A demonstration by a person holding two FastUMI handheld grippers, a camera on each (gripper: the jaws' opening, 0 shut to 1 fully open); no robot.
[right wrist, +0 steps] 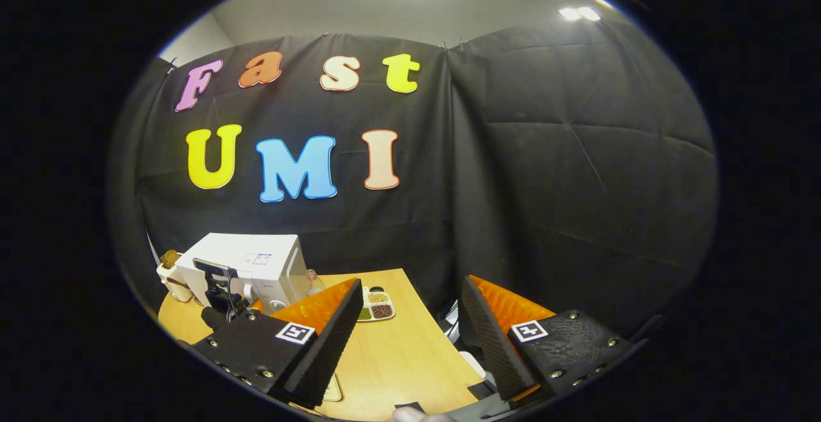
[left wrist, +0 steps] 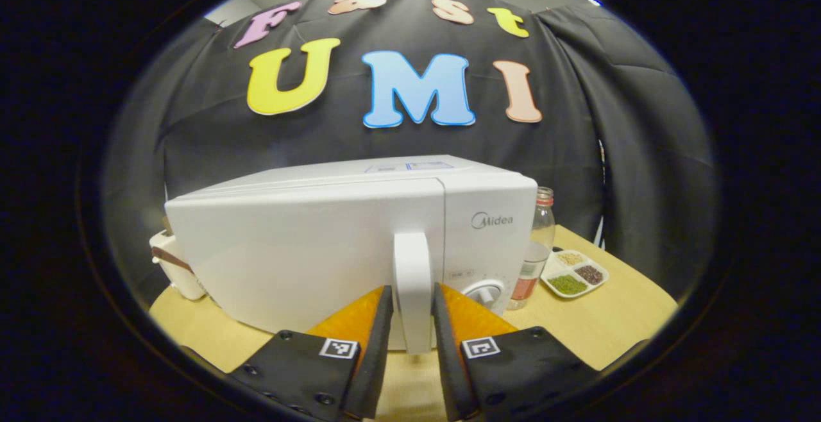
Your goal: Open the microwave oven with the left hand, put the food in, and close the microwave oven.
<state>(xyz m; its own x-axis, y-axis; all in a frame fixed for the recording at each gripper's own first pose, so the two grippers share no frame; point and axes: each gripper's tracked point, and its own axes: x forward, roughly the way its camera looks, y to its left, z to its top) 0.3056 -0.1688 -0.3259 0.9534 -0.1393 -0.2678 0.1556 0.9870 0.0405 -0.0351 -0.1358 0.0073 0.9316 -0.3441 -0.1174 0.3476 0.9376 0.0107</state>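
Two grippers are mine, one in each hand, and I start with the biggest thing on the wooden table (left wrist: 609, 326): the white microwave oven (left wrist: 308, 242), which stands near the table's back edge with its door closed flush against the body. In the left gripper view its vertical door handle (left wrist: 412, 287) runs down between my left gripper (left wrist: 412, 332), whose two fingers sit on either side of the handle and very close to it; from this angle I cannot tell whether both pads actually press on it. A round dial (left wrist: 485, 294) sits on the control panel just right of the handle.

My right gripper (right wrist: 410, 338) hangs well apart from the oven, over the table's near right part, fingers spread wide with nothing between them. In that view the left gripper (right wrist: 221, 294) appears small at the microwave's front.

Just right of the oven stands a clear bottle (left wrist: 535, 249) with a red cap, and beside it lies a white divided dish (left wrist: 575, 274) holding green, dark and pale grains. A cream-coloured object (left wrist: 173, 268) peeks out behind the oven's left side; its kind is unclear.
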